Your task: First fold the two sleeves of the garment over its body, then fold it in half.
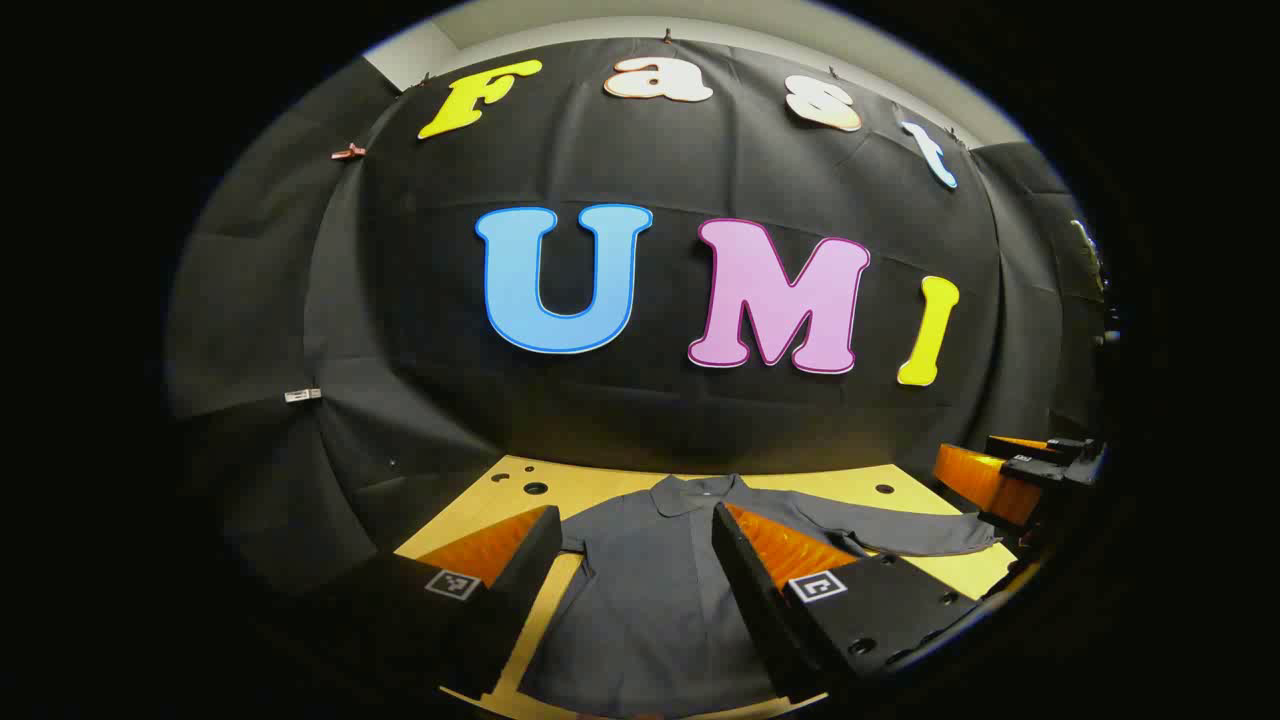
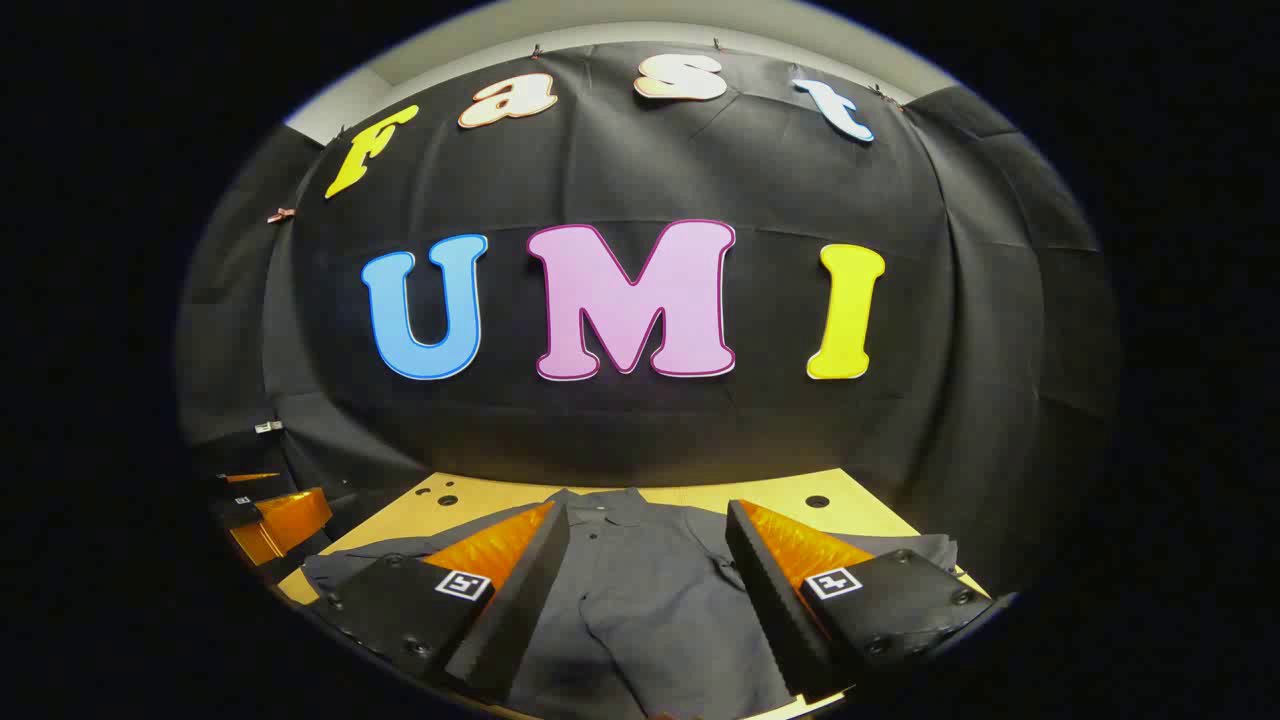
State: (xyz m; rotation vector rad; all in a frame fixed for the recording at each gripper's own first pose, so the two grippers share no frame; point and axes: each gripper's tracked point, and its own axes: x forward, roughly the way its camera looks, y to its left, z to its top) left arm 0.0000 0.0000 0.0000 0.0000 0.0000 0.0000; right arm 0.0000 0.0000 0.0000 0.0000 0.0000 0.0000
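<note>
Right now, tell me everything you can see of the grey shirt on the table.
The grey shirt is a dark grey, woven-looking garment with a collar at the far end and a button placket down the front. It lies flat and face up on the wooden table, collar toward the booth wall. Its sleeves are spread out to the sides, one reaching toward the table edge, so neither is folded over the body yet. Both grippers hover open above it; neither grips the cloth.

Demo booth, black cloth wall (image 1: 700, 420), wood table (image 1: 600, 488)
</note>
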